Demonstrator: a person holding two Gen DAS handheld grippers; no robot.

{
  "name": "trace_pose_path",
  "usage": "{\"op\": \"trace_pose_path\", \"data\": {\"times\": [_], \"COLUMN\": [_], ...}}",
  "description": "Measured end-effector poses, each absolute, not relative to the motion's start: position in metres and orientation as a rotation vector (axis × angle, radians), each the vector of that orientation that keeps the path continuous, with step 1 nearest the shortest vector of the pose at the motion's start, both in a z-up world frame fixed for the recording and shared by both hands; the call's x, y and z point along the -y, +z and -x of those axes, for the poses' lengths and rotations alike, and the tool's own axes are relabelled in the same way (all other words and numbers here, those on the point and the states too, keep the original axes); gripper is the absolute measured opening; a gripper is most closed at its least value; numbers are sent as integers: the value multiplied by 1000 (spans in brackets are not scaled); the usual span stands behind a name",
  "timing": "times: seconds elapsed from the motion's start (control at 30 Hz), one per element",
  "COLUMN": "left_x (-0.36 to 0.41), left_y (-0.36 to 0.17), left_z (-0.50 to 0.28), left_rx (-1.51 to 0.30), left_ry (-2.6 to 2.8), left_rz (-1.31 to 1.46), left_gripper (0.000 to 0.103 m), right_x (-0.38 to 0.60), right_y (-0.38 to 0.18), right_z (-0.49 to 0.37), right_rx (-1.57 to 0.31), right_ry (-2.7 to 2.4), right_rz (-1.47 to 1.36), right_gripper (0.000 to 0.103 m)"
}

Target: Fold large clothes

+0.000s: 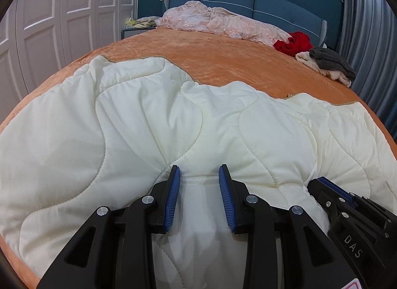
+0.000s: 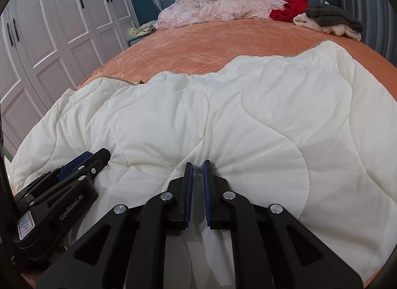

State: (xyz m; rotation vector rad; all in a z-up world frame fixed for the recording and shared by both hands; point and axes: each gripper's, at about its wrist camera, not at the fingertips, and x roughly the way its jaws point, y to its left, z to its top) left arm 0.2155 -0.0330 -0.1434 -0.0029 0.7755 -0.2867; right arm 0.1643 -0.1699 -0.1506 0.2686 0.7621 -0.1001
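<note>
**Operator:** Bedroom setting: an orange bedspread covers the bed, a blue headboard stands at the far edge, and white wardrobe doors run along one side. Where is the workpiece?

**Technician:** The cream quilted comforter lies across the near half of the bed, its bulk bunched toward the near edge and its far hem falling short of the bed's middle. A pink crumpled cover, a red garment and a grey towel sit at the far edge, well apart from it.

**Operator:** Gripper status?

**Technician:** The left gripper stands at a moderate gap with a thick roll of comforter filling the space between its blue pads; it appears to grip that roll. The right gripper is nearly closed, pinching a thin gathered fold. Both sit side by side at the near edge.

**Operator:** Procedure for this step?

**Technician:** Judged as the fold-over stage. Keep both grips firm, lift evenly, and carry the near edge toward the far hem at matched height. Uneven travel will likely skew the fold.

**Operator:** Material notes?

**Technician:** Puffy, wavy stitch lines, soft creases radiating from each grip. Expect bulk and springback.
</note>
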Motion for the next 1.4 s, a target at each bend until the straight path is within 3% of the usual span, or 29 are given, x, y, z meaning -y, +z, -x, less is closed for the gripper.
{"op": "trace_pose_path", "data": {"times": [0.23,0.27,0.3,0.37,0.6,0.93,0.97,1.1,1.2,1.4], "left_x": [4,-13,-28,-72,-161,-164,-161,-158,-161,-160], "left_y": [-106,-96,-89,-78,-106,-140,-139,-120,-92,-22], "left_z": [-196,-185,-176,-156,-155,-186,-187,-183,-173,-143], "left_rx": [-822,-823,-824,-818,-954,-1042,-1048,-1026,-987,-894], "left_ry": [-286,-289,-277,-220,-117,-184,-201,-254,-318,-420], "left_rz": [69,116,157,274,587,823,837,851,830,652], "left_gripper": [33,42,57,72,72,73,69,22,13,11], "right_x": [162,157,153,142,130,126,125,120,114,88], "right_y": [-110,-98,-92,-87,-109,-124,-125,-125,-121,-107], "right_z": [-154,-143,-137,-125,-122,-129,-130,-131,-129,-110], "right_rx": [-821,-808,-808,-825,-910,-967,-972,-984,-1003,-1031], "right_ry": [-89,-68,-54,-21,17,-14,-21,-41,-47,23], "right_rz": [-263,-270,-271,-286,-430,-429,-417,-378,-329,-311], "right_gripper": [11,11,11,11,11,10,10,10,10,10]}}
